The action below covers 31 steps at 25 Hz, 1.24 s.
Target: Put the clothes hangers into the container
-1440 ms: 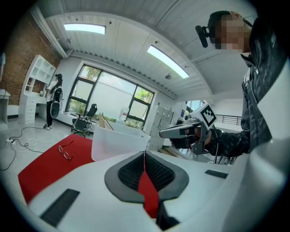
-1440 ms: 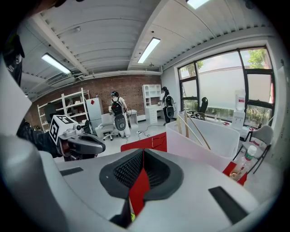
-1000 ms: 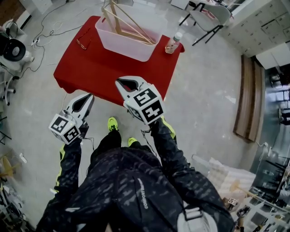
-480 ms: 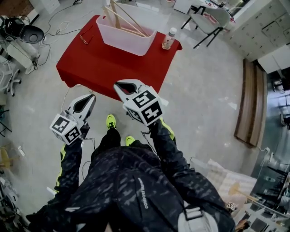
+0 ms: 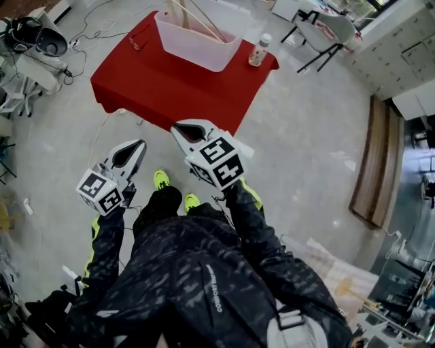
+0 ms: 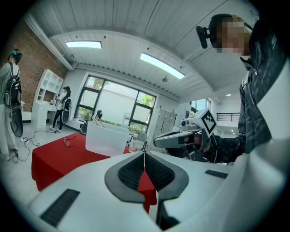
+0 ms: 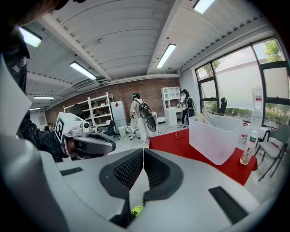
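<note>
The translucent white container (image 5: 197, 42) stands at the far side of the red table (image 5: 163, 85), with wooden hangers (image 5: 198, 17) leaning inside it. Both grippers hang over the floor, short of the table's near edge. My left gripper (image 5: 141, 143) is shut and empty; its pads meet in the left gripper view (image 6: 144, 156). To its right, my right gripper (image 5: 178, 126) is likewise shut with nothing between its jaws (image 7: 143, 154). The container (image 7: 217, 136) and its hangers (image 7: 204, 117) lie ahead to the right in the right gripper view.
A clear bottle (image 5: 257, 51) stands at the table's right corner and a pair of glasses (image 5: 139, 44) lies left of the container. A chair (image 5: 319, 27) is behind the table, equipment (image 5: 34, 37) and cables at the left. People (image 7: 138, 113) stand in the background.
The table with the container has slid up and away in the head view as I stepped back from it. Both grippers stay shut and empty.
</note>
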Available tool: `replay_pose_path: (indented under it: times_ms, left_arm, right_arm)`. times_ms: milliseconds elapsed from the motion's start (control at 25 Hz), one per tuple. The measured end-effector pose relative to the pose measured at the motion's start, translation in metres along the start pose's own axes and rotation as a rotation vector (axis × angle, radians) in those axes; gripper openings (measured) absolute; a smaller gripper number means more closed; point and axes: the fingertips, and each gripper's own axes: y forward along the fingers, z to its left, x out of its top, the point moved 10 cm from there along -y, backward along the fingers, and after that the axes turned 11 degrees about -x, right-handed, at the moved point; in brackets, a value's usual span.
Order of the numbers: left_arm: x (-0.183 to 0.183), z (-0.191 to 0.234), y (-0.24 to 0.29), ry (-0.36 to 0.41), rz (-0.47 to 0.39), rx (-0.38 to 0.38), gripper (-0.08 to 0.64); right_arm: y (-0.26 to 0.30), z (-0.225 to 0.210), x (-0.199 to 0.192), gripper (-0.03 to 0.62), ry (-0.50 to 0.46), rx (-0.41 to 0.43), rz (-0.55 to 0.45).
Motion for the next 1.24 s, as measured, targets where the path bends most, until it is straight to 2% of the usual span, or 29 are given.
replay_pose_path:
  times_ms: [480,680,1240]
  left_arm:
    - [0.005,-0.012,-0.009,0.019,-0.006,0.0,0.012]
    - [-0.002,-0.016,-0.014,0.01,0.005,0.003,0.012]
    - [0.002,-0.022,-0.015,0.032,0.004,-0.001,0.012]
  right_arm:
    - [-0.005,0.022,0.003,0.015,-0.036,-0.007,-0.018]
    - [0.0,0.032,-0.004,0.015,-0.019,0.01,-0.02]
    - [-0.003,0.035,-0.004,0.015,-0.031,0.011,-0.026]
